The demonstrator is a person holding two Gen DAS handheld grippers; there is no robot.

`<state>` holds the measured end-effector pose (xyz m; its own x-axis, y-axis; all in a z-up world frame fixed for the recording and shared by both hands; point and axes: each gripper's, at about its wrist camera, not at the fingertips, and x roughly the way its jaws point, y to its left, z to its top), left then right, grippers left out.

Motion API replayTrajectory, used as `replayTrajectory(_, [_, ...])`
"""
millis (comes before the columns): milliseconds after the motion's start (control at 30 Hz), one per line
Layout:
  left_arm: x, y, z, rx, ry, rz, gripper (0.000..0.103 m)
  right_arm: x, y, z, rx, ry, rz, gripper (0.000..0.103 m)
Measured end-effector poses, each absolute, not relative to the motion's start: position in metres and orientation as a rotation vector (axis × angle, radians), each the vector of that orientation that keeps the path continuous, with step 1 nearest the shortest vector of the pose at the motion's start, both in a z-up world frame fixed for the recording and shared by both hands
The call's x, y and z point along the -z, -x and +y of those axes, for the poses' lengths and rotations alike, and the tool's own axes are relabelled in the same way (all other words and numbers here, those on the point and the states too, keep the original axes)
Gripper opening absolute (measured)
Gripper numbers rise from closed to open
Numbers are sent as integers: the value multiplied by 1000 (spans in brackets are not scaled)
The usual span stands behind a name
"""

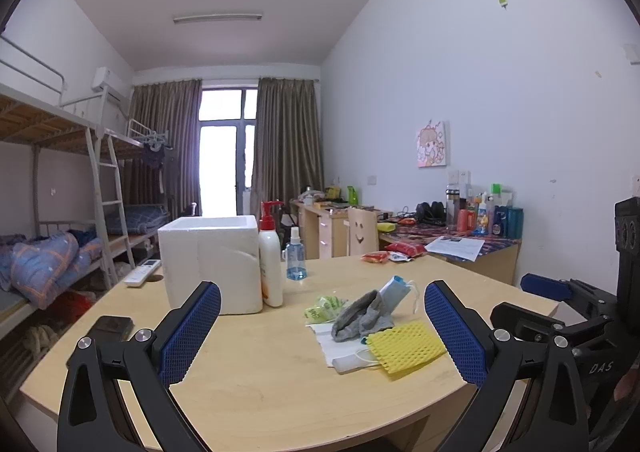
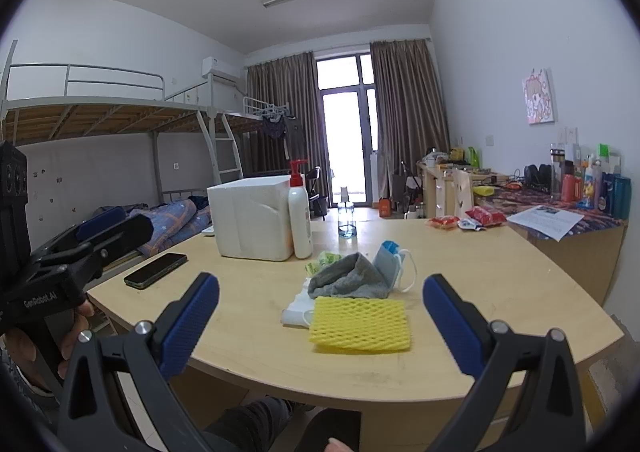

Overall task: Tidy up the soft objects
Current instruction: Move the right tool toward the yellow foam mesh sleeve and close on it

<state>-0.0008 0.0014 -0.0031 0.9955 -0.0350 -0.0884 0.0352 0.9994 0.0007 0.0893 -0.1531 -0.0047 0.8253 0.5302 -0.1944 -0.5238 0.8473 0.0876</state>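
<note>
A pile of soft things lies on the wooden table (image 1: 248,380) (image 2: 500,292): a yellow foam net (image 1: 406,346) (image 2: 360,324), a grey sock (image 1: 360,318) (image 2: 346,278), a blue face mask (image 1: 396,290) (image 2: 390,258), a green-printed wrapper (image 1: 322,308) (image 2: 322,260) and a white mask (image 1: 336,344) (image 2: 296,310) underneath. My left gripper (image 1: 322,332) is open and empty, above the near table edge, left of the pile. My right gripper (image 2: 320,322) is open and empty, held just short of the yellow net. A white foam box (image 1: 212,262) (image 2: 252,217) stands behind.
A lotion pump bottle (image 1: 270,256) (image 2: 300,211) stands by the box, a small spray bottle (image 1: 296,256) (image 2: 346,215) behind. A black phone (image 1: 106,332) (image 2: 156,270) and a remote (image 1: 142,272) lie at left. Red snack packets (image 1: 400,250) (image 2: 468,219) lie far right. Bunk beds stand left.
</note>
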Motion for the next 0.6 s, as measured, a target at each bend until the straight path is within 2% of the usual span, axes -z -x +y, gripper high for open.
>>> replayTrajectory(300, [16, -13, 4, 36, -48, 135, 102, 20, -112, -148, -571, -41, 294, 103])
replayTrajectory(600, [37, -56, 7, 113, -68, 283, 102, 42, -137, -138, -548, -14, 386, 103])
